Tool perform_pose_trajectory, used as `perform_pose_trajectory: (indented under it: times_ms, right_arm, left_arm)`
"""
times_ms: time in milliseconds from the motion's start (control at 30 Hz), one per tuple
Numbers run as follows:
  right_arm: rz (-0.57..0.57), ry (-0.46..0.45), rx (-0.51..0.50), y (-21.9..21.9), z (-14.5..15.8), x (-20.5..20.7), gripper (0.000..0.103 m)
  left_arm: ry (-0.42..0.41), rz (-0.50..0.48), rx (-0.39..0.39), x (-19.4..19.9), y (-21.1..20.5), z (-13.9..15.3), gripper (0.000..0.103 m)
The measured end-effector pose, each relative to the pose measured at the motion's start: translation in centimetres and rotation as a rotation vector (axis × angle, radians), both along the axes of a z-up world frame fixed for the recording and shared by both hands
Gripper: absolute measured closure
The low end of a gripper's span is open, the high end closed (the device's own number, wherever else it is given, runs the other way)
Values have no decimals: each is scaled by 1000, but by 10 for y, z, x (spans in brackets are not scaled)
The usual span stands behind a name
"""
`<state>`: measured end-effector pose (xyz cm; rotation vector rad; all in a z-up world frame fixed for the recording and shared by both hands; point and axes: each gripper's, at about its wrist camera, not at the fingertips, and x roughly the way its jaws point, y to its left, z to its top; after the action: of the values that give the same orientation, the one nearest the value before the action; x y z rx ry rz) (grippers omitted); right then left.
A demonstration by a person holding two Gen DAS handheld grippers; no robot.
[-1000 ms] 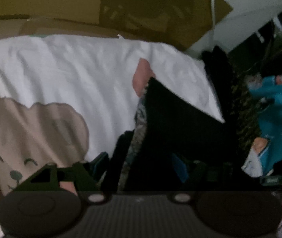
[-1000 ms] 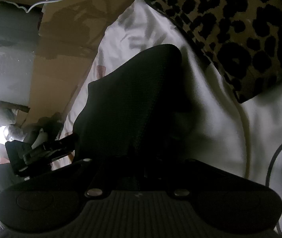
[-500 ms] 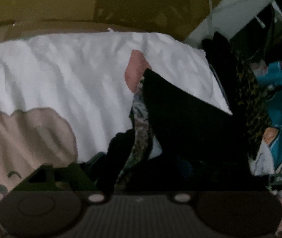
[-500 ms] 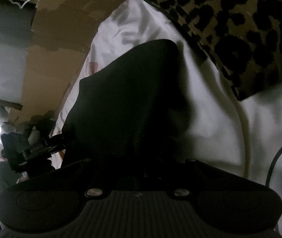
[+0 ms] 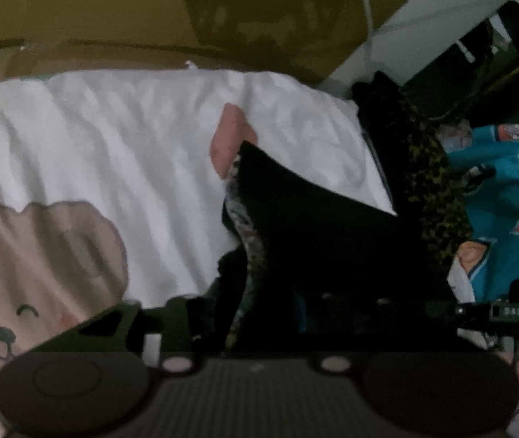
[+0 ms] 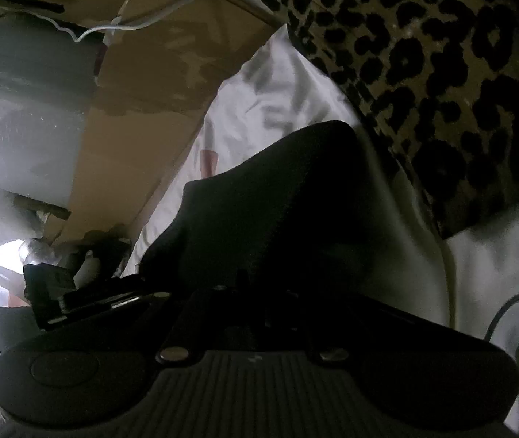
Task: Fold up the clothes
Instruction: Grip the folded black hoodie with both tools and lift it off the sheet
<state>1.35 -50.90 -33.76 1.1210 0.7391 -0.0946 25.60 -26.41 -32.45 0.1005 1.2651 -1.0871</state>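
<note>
A black garment [image 5: 325, 226] with a patterned inner side hangs in front of my left gripper [image 5: 248, 314], which is shut on its edge; the right finger is hidden under the cloth. It is lifted over a white sheet [image 5: 120, 153]. In the right wrist view the same black garment [image 6: 288, 197] bulges up right in front of my right gripper [image 6: 256, 288], shut on it with the fingertips buried in dark cloth. Each gripper shows in the other's view: the right gripper [image 5: 496, 314] at the far right, the left gripper [image 6: 77, 292] at the left.
A beige bear print [image 5: 40, 262] lies on the sheet at the left. A leopard-print cloth [image 6: 442, 84] and a teal printed garment [image 5: 507, 197] lie to the right. Cardboard [image 5: 150, 18] backs the sheet, with a white cable [image 6: 142, 22] along it.
Both grippers keep their hold on the black garment. The left view swayed slightly left and back; the garment's raised fold stays about where it was.
</note>
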Motion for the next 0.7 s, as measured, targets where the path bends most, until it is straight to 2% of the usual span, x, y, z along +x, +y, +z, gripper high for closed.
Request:
perform_pose_trajectory:
  times_ms: [100,200,333,367,433,467,700]
  right_arm:
    - [1,13,1,0,-4,2,97]
    - [-2,25,12,0,-9,1,97]
    - [3,36,8,1,-12,4,97]
    - [4,38,5,1,-12,5,97]
    - [7,42,-4,3,-12,6,97]
    - [9,44,-11,4,-11,7,97]
    - [12,66,-57,9,-2,8,97]
  left_arm:
    - [-2,7,23,1,-2,-7,41]
    - [49,6,25,2,-2,-17,38]
    - [52,-7,28,1,-5,-22,33]
    - [50,-9,30,1,-6,-22,34]
    - [38,-19,31,1,-8,-21,45]
    - [30,-27,30,-1,-9,-19,54]
    - [-14,-40,16,-12,-6,-1,67]
